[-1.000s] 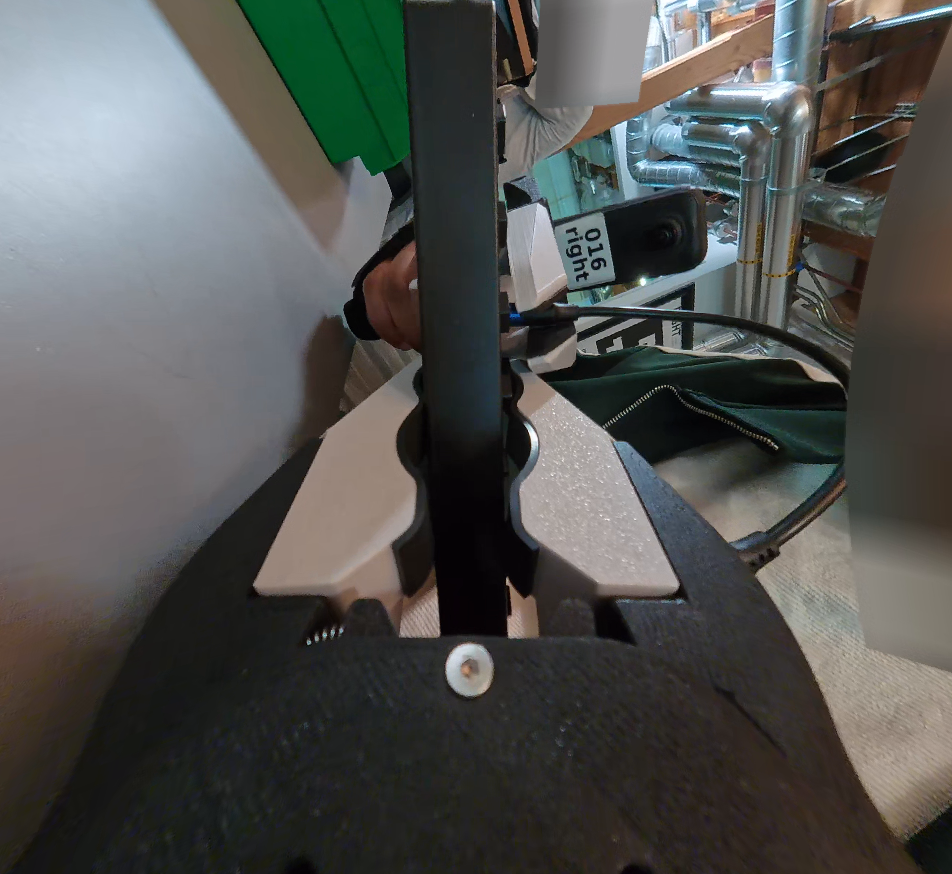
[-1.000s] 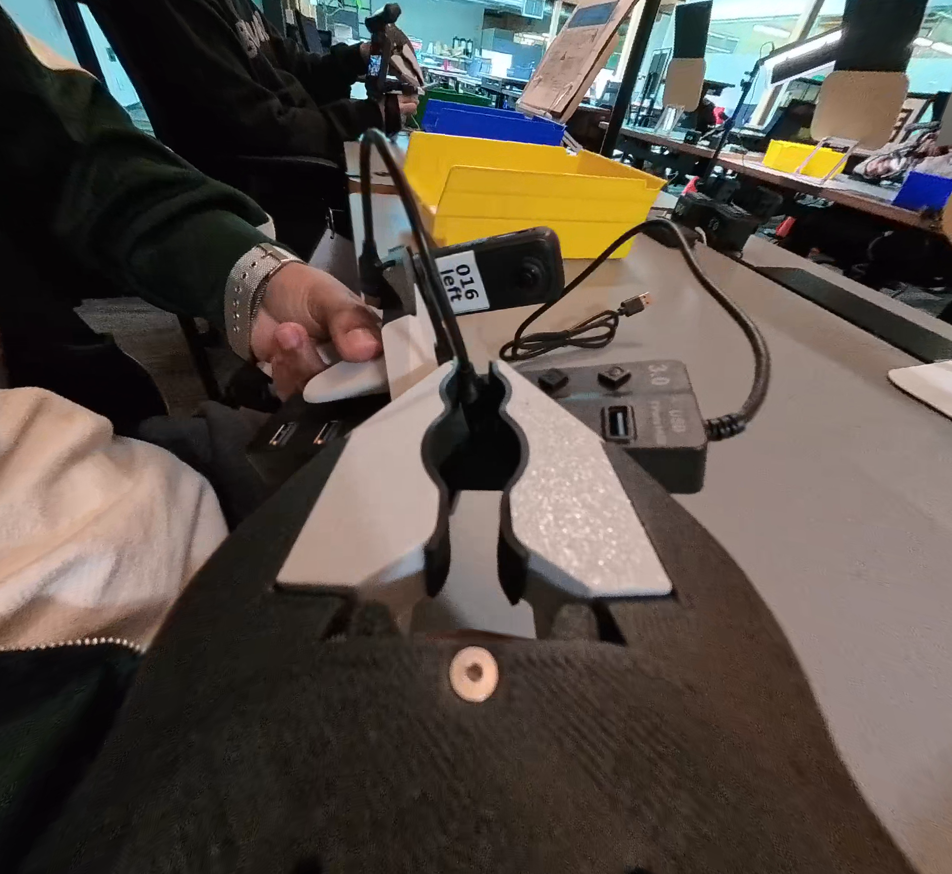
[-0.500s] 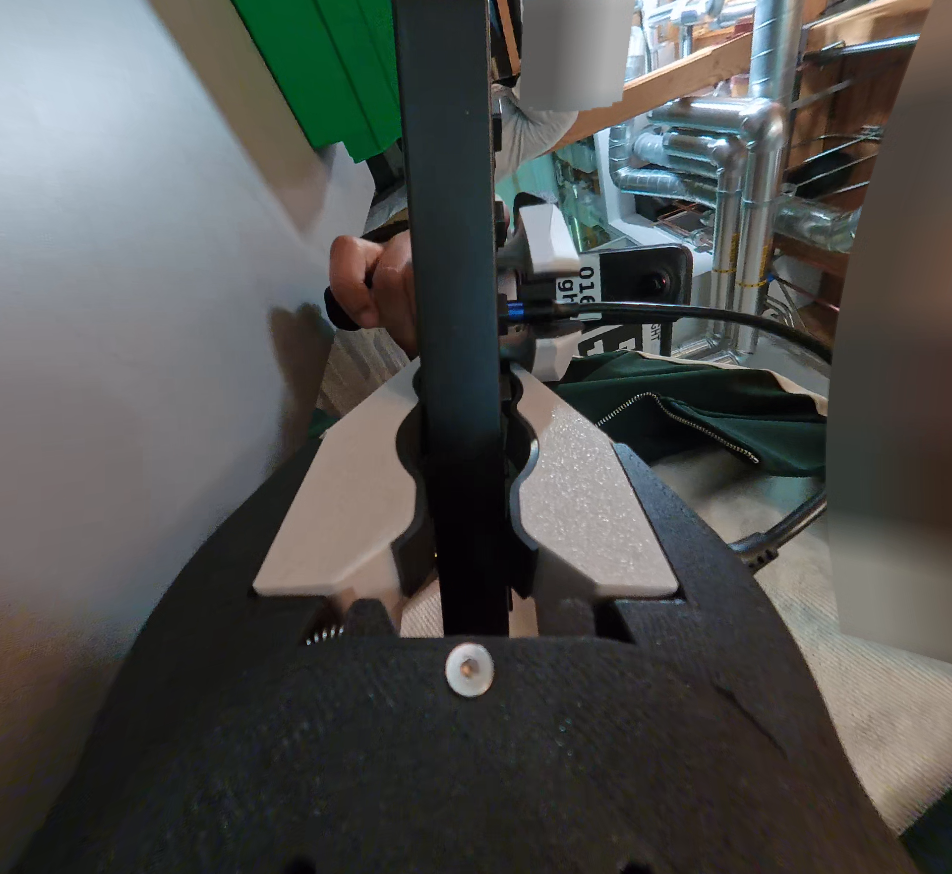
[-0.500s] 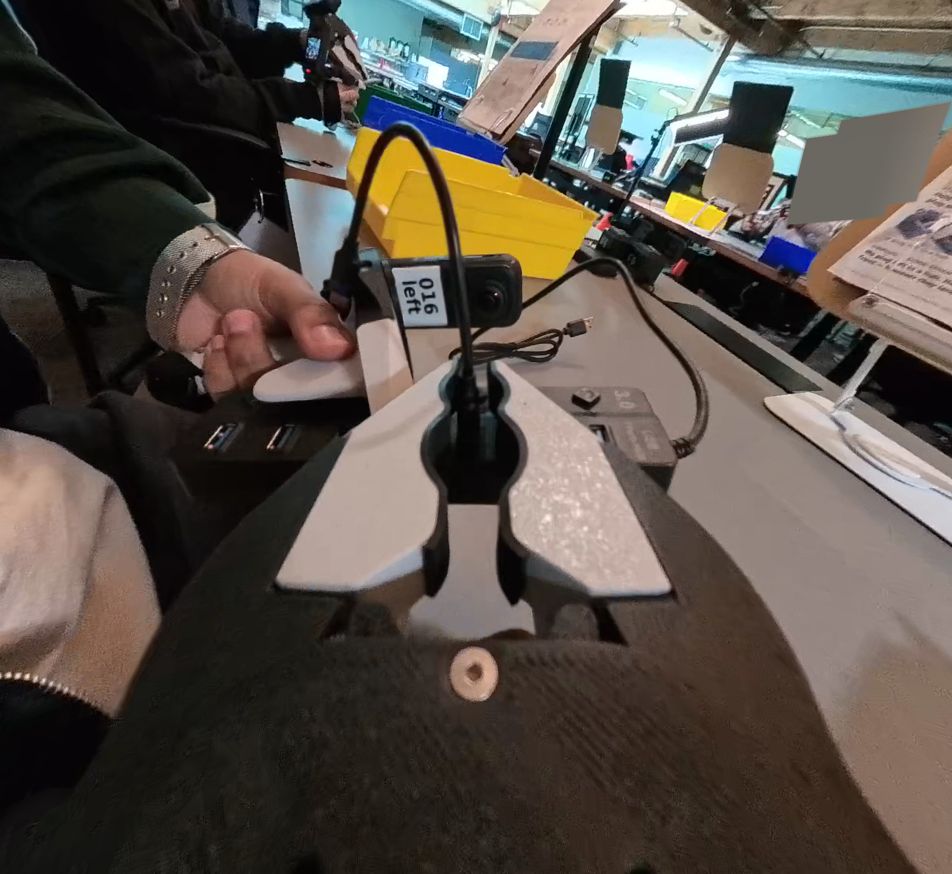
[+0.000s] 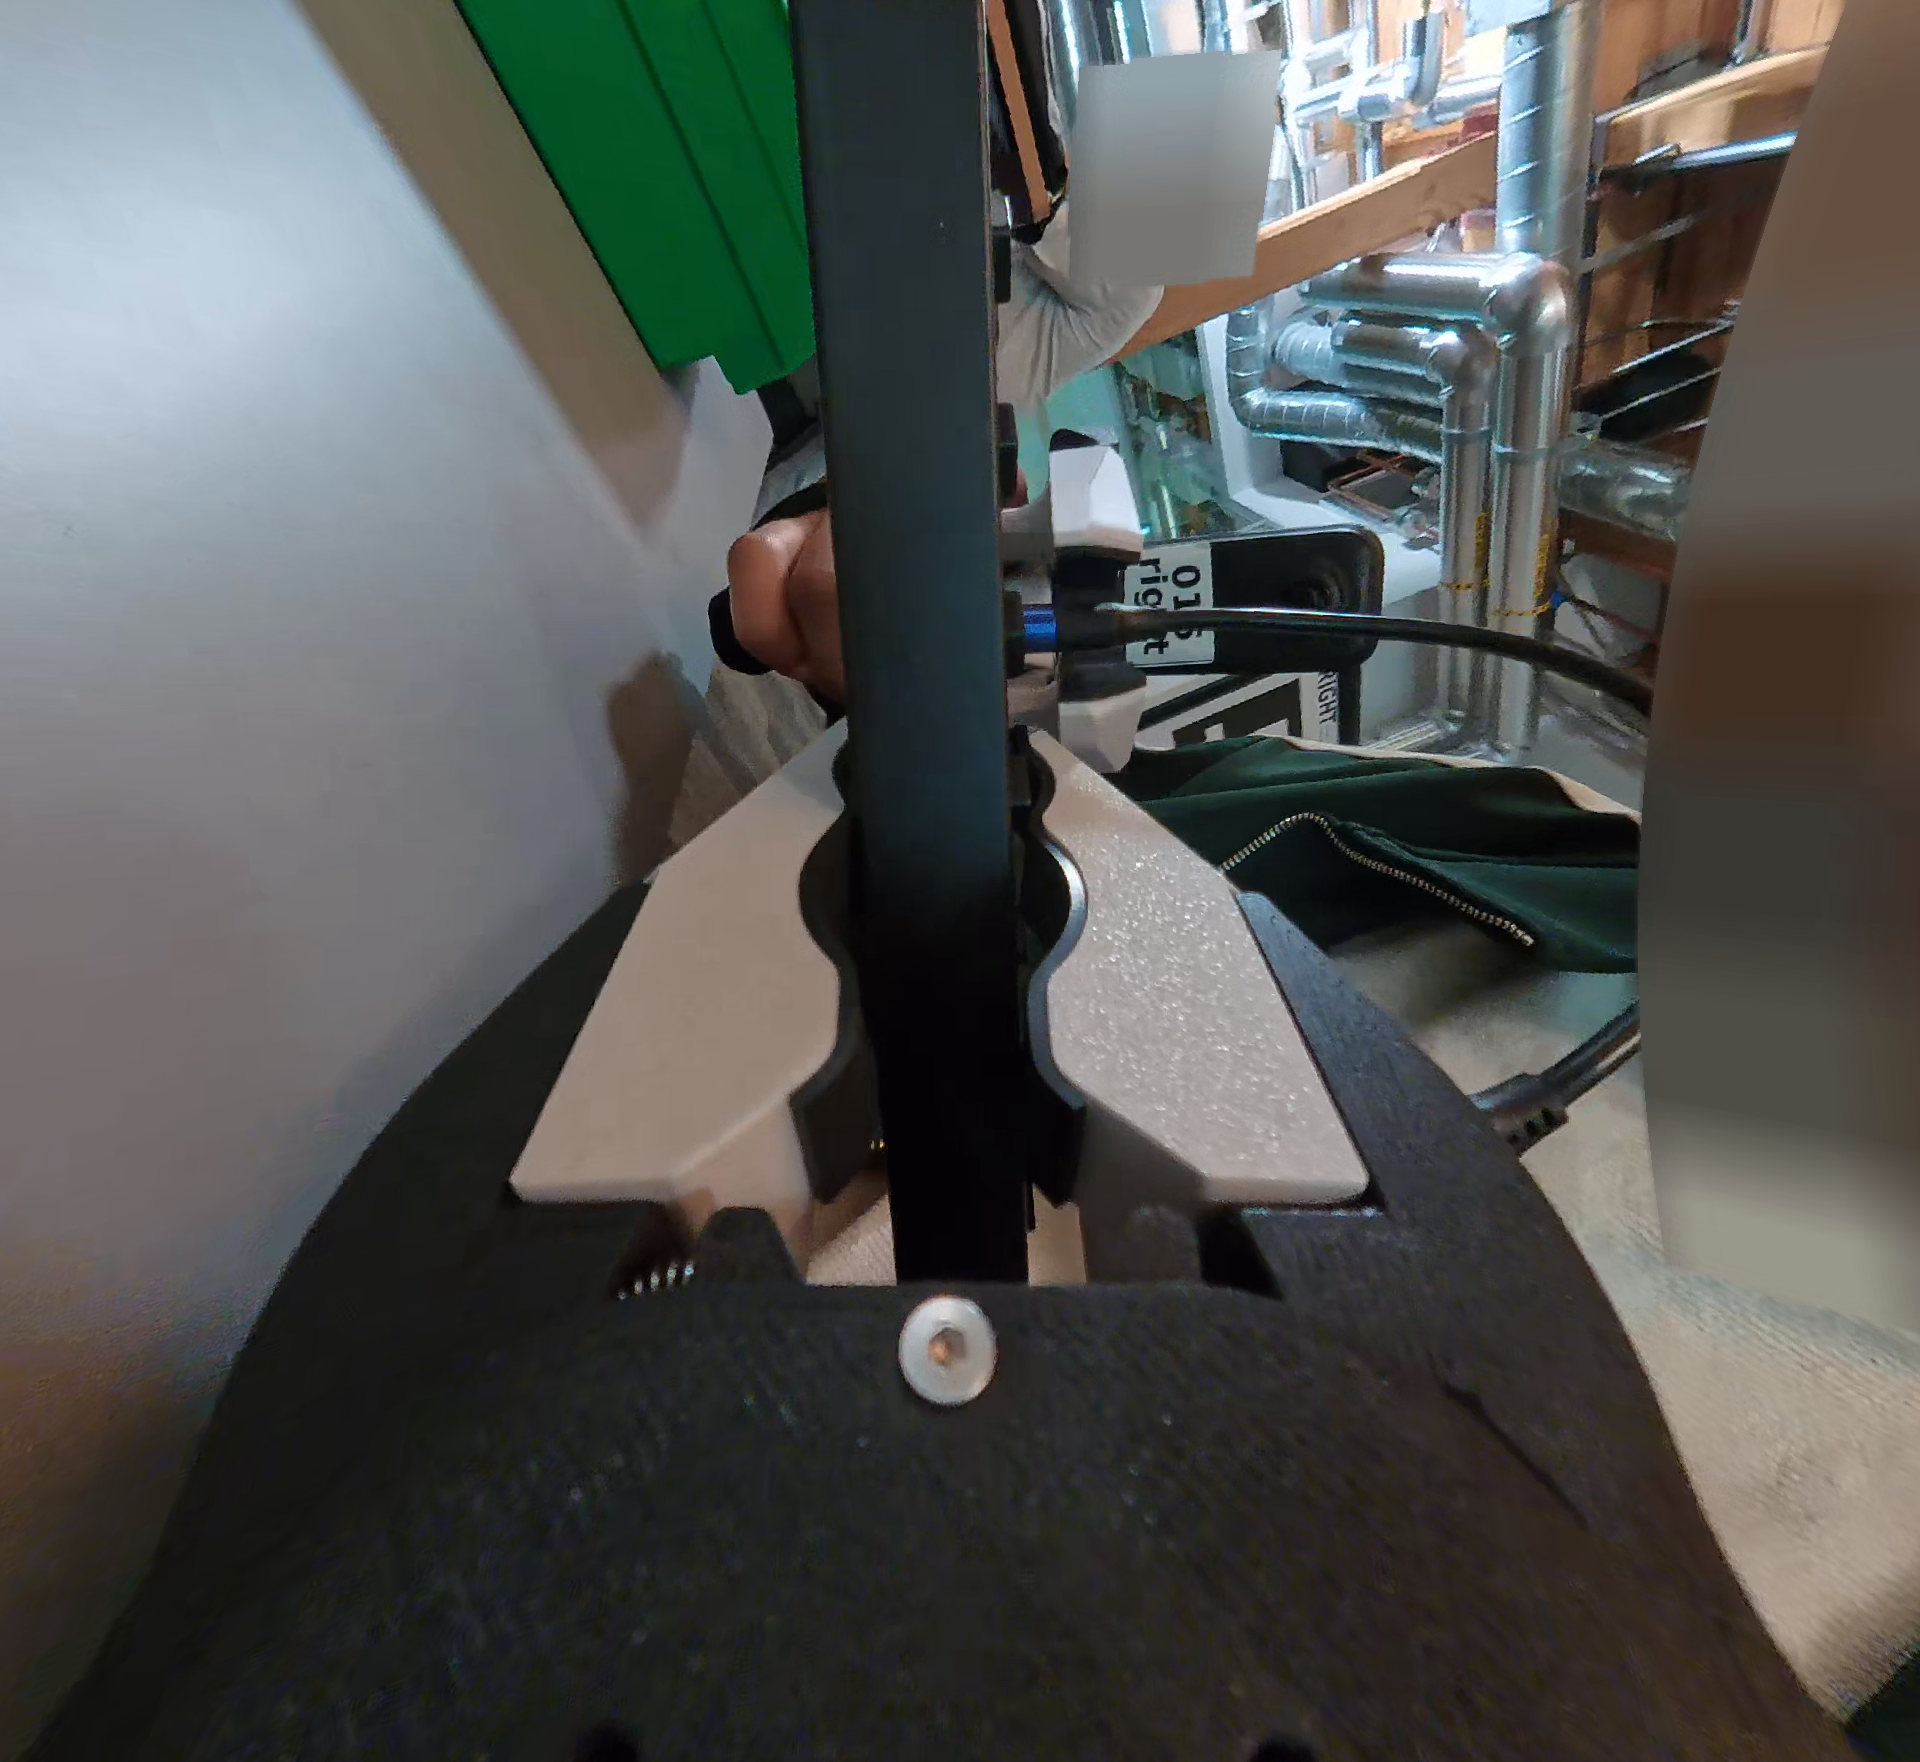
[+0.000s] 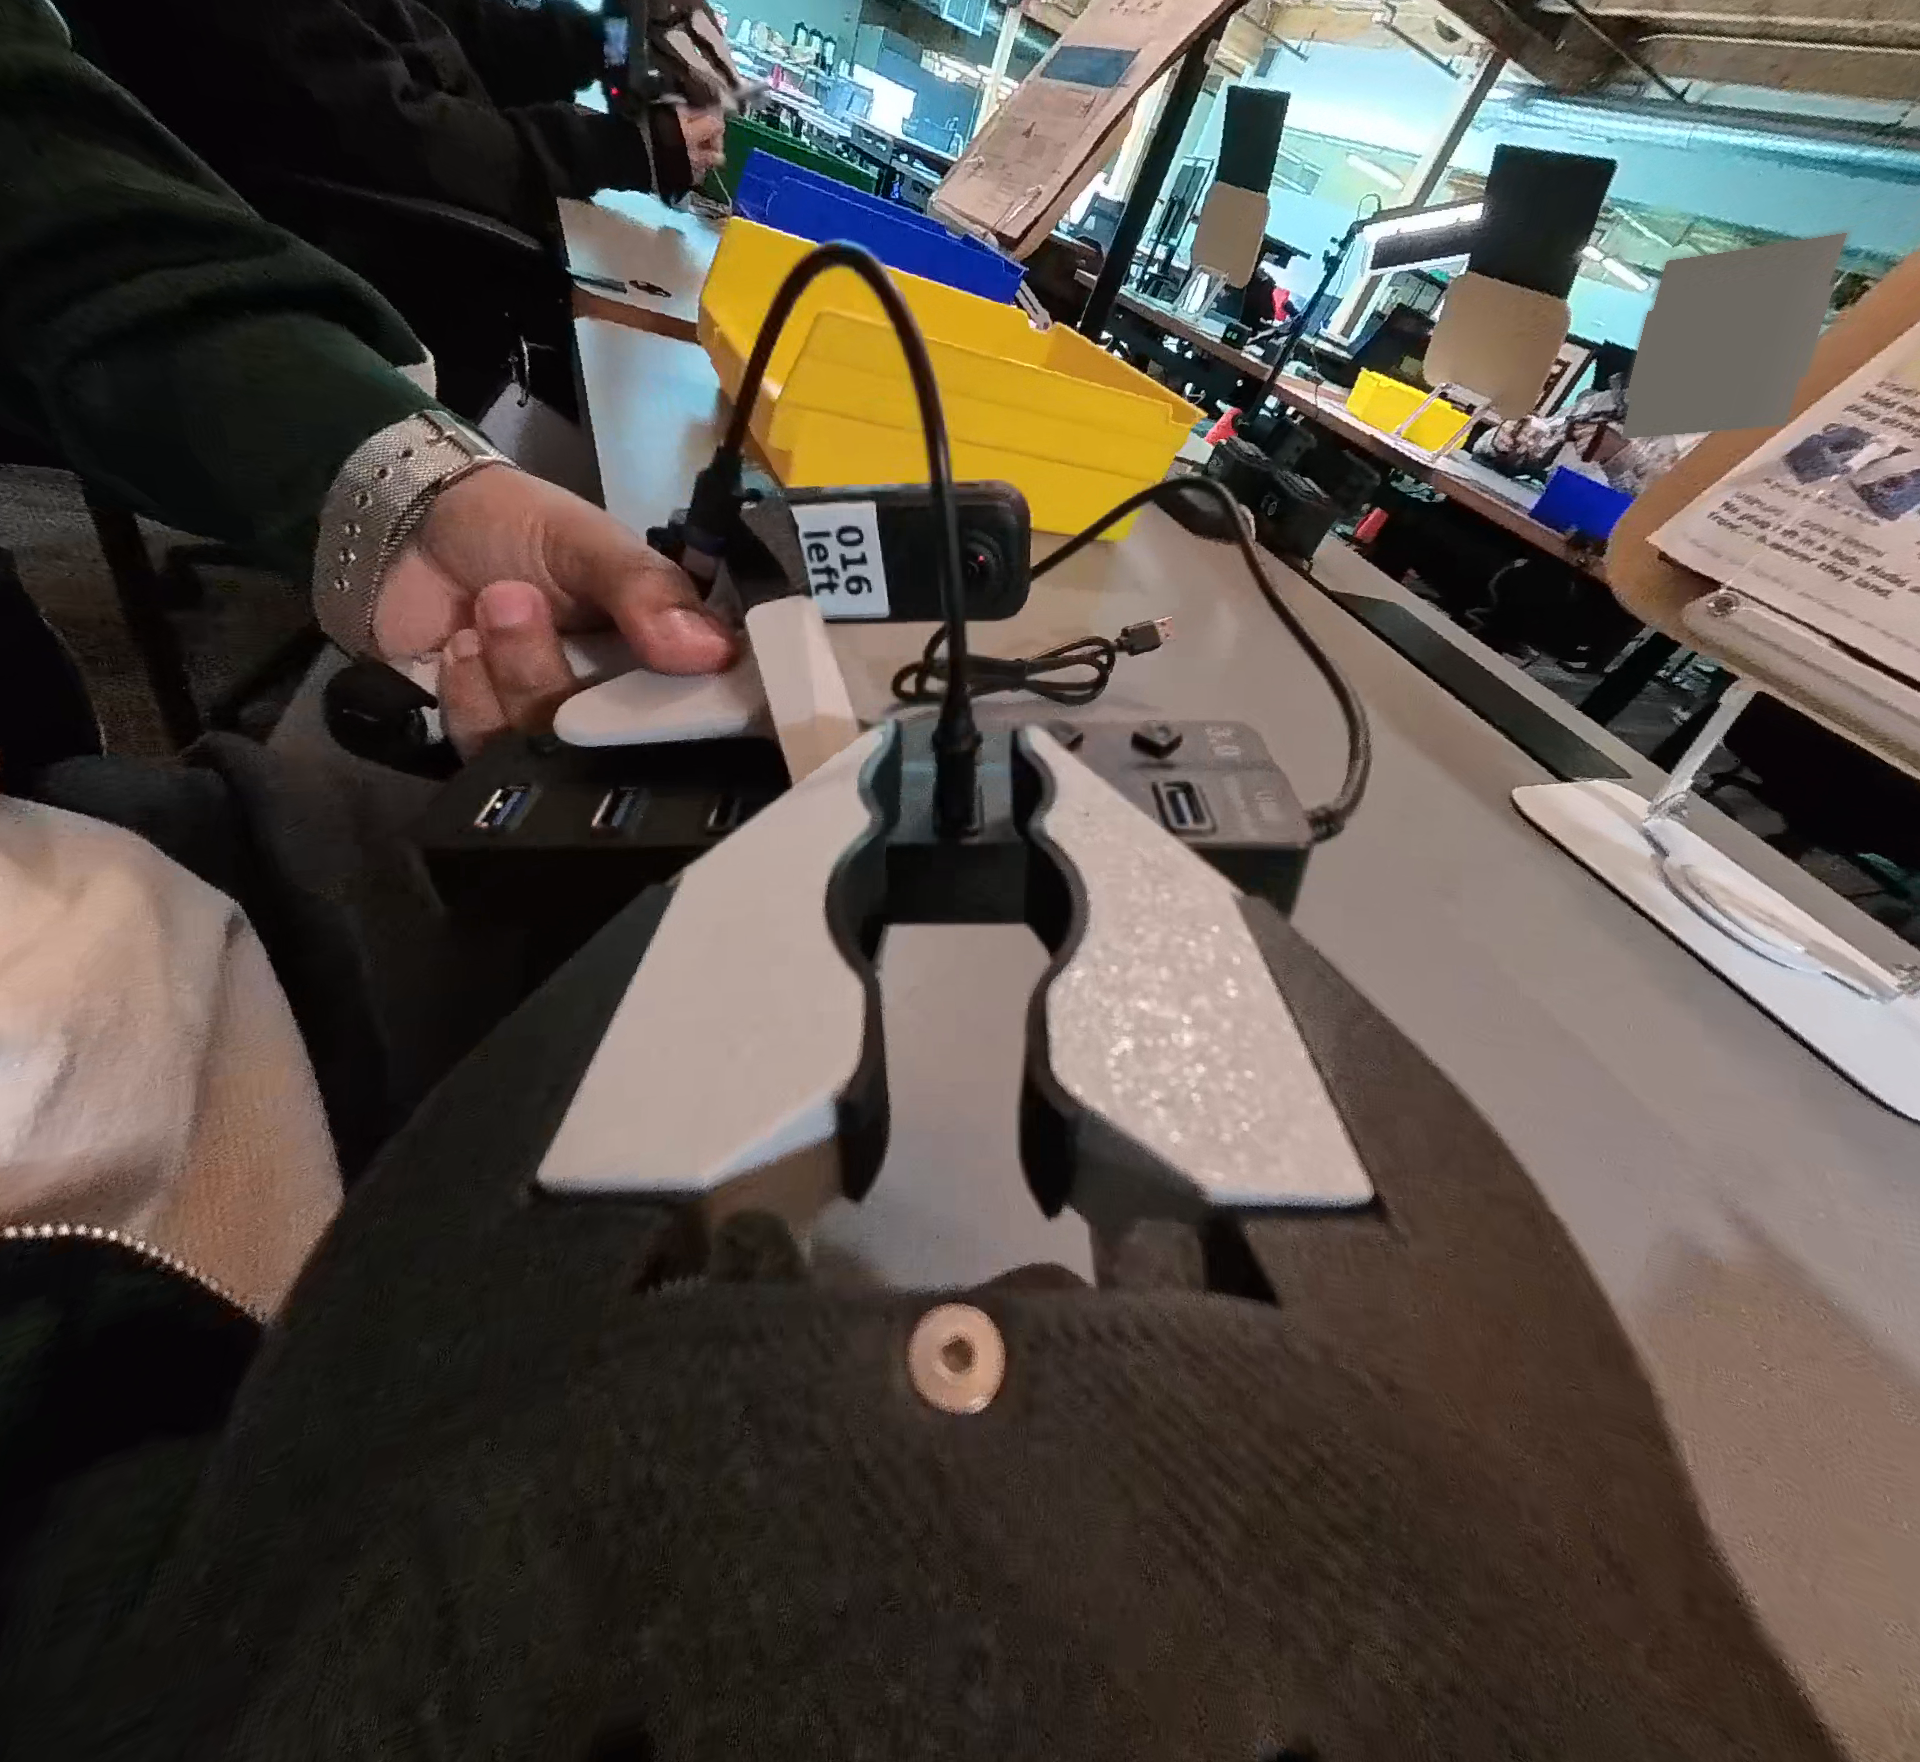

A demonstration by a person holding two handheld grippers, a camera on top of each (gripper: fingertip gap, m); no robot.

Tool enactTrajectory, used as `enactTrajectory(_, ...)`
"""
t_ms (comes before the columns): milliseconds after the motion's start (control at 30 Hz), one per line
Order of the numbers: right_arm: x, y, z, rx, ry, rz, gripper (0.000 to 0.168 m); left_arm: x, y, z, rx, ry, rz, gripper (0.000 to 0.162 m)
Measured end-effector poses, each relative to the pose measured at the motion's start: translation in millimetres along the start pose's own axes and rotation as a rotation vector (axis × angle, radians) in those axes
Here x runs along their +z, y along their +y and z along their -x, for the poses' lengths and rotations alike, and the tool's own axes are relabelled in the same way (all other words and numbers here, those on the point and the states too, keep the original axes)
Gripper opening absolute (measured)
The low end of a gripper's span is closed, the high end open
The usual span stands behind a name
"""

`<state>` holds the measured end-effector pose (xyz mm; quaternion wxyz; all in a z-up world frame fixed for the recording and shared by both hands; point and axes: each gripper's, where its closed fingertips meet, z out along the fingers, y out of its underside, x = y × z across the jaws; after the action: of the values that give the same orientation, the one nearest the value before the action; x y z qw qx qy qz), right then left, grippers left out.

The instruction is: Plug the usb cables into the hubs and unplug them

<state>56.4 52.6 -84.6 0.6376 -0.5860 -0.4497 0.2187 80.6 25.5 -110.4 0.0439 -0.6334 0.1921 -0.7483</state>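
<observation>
The left tool [image 5: 940, 943] is squeezing the black hub [image 5: 894, 424]; the right tool [image 6: 956, 787], seemingly half-open, is sitting around the plugged cable [image 6: 940, 486], white stickers showing.

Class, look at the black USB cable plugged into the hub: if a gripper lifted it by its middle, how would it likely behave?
The black USB cable arches in a smooth loop, so it is probably springy rather than limp. Being thin, it likely weighs little. Its plugged end at the hub would probably tug the hub along.
</observation>
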Motion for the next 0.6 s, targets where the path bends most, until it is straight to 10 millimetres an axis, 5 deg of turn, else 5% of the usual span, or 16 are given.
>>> enactTrajectory(600,2.0,5.2,1.7,-0.001,-0.007,0.002,0.006,0.6,0.0,1.6,0.055,-0.026,0.012,0.022)
